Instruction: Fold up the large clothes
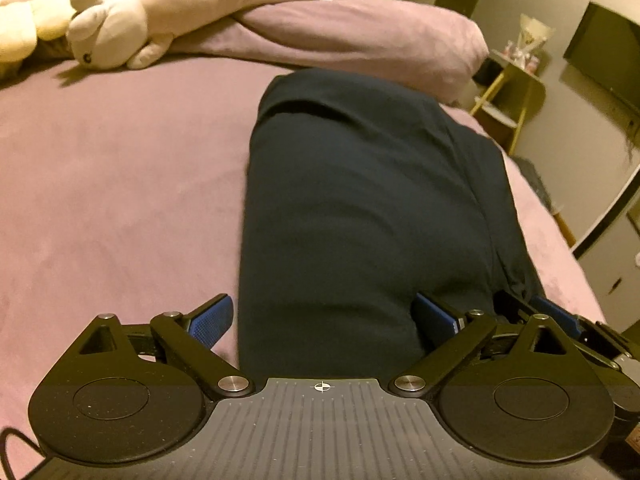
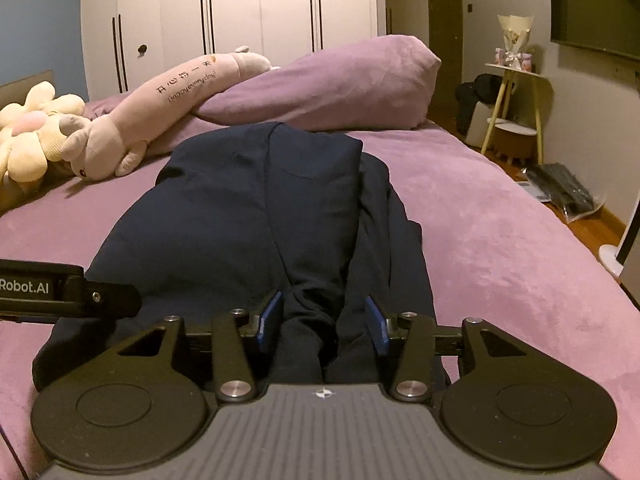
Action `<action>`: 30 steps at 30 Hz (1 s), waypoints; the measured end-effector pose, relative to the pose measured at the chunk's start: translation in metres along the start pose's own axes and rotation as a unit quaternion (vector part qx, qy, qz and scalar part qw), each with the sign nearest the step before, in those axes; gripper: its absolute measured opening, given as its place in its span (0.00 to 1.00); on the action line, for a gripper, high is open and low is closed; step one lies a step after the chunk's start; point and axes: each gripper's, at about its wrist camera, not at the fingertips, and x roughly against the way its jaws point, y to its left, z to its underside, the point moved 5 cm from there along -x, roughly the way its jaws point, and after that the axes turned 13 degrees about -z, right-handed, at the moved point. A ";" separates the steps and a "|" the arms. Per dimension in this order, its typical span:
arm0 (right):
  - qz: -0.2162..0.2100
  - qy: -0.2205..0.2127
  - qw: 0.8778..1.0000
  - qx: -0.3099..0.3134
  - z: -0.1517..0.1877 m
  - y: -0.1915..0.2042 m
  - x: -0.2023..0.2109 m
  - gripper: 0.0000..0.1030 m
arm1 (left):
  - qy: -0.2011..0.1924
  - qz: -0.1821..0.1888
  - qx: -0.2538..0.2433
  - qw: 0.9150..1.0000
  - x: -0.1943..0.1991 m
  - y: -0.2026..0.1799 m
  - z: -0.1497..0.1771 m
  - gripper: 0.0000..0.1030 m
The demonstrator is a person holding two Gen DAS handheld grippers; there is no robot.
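A dark navy garment (image 1: pixel 360 200) lies folded into a long strip on the purple bed (image 1: pixel 120 200). My left gripper (image 1: pixel 324 316) is open wide over the near end of the strip. One blue pad is off the cloth's left edge and the other rests on the cloth. Just to its right, my right gripper (image 1: pixel 532 308) sits at the garment's bunched right edge. In the right wrist view the right gripper (image 2: pixel 324 322) is open, with a ridge of the garment (image 2: pixel 248 216) lying loose between its pads. The left gripper's body (image 2: pixel 68 292) shows at the left.
A long pink plush toy (image 2: pixel 180 92) and a yellow flower plush (image 2: pixel 28 140) lie at the head of the bed beside a purple pillow (image 2: pixel 340 88). To the right of the bed are a small side table (image 2: pixel 516 96) and bags on the floor (image 2: pixel 568 192).
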 end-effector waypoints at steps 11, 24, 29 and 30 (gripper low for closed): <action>-0.019 0.038 0.999 -0.012 0.006 0.007 0.037 0.47 | 0.009 -0.015 -0.001 1.000 0.021 0.005 0.006 0.97; -0.066 0.082 0.994 -0.036 0.005 -0.015 0.038 0.69 | 0.058 0.058 -0.001 0.997 0.018 0.020 0.012 0.96; -0.160 0.067 0.970 -0.172 0.000 -0.064 0.052 0.78 | 0.086 0.161 0.033 0.983 0.026 0.063 0.009 0.96; -0.170 0.064 0.962 -0.203 -0.001 -0.075 0.050 0.78 | 0.082 0.161 0.046 0.982 0.026 0.073 0.005 0.96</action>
